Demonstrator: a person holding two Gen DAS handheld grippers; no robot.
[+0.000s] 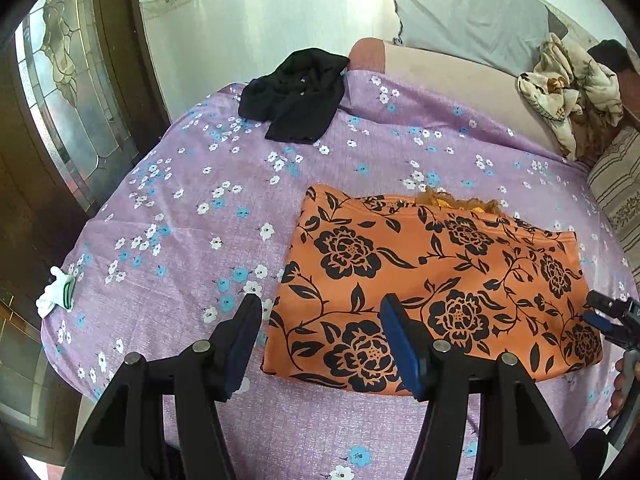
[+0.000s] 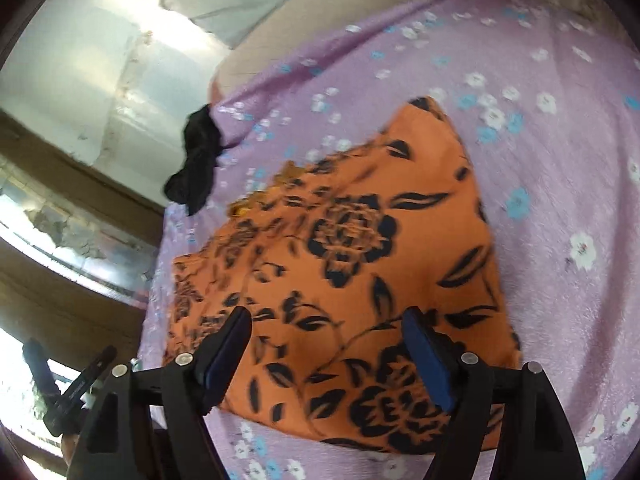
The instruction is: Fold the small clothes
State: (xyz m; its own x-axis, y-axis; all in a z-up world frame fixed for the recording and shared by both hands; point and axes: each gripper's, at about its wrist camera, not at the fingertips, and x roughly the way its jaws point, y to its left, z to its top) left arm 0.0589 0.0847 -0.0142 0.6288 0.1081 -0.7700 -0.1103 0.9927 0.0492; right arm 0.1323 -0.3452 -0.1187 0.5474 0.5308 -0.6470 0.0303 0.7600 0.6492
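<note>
Your folded orange floral garment (image 1: 432, 292) lies flat on bed (image 1: 180, 220), long axis 10-to-4 o'clock in left view. Both your hand-held grippers, left (image 1: 320, 316) and right (image 2: 326, 330), gape empty above it.

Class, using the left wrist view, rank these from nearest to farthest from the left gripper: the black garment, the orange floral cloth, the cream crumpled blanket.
1. Orange floral cloth: just ahead of the left gripper.
2. Black garment: far edge, ahead-left.
3. Cream crumpled blanket: far right corner.
</note>
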